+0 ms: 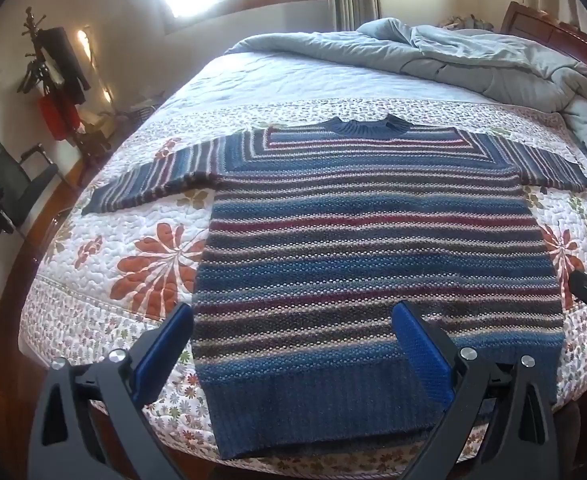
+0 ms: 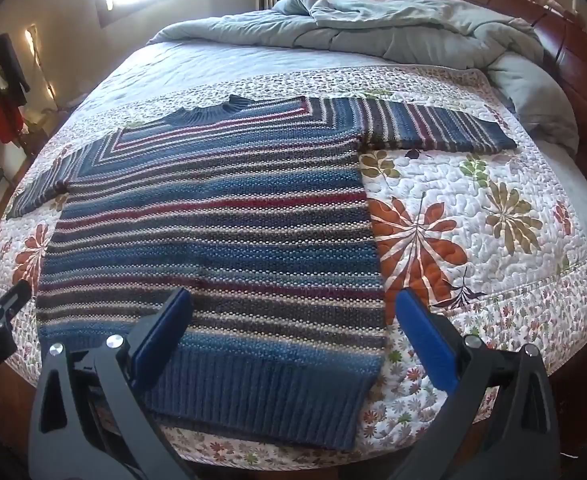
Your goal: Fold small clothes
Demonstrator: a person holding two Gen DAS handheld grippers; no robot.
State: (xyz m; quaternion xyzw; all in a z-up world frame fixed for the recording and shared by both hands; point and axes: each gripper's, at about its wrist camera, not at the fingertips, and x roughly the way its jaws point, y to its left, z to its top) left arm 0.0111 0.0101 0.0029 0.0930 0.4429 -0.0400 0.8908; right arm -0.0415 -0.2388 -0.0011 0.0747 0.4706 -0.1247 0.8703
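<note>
Blue-striped knitted wool sweater (image 1: pixel 373 248) is lying flat on the floral quilted bedspread (image 1: pixel 153 264), its long axis running from the near ribbed hem away to the collar. 2 grippers are hovering over that hem, jaws wide and empty: left gripper (image 1: pixel 293 336) nearer its left corner, right gripper (image 2: pixel 293 320) nearer its right corner.

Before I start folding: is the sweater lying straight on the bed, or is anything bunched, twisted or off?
Nothing stands out. The striped sweater lies flat on the floral quilt, both sleeves spread out sideways, hem near the bed's edge. Only the grey duvet is crumpled, well behind it and apart from the sweater.
</note>
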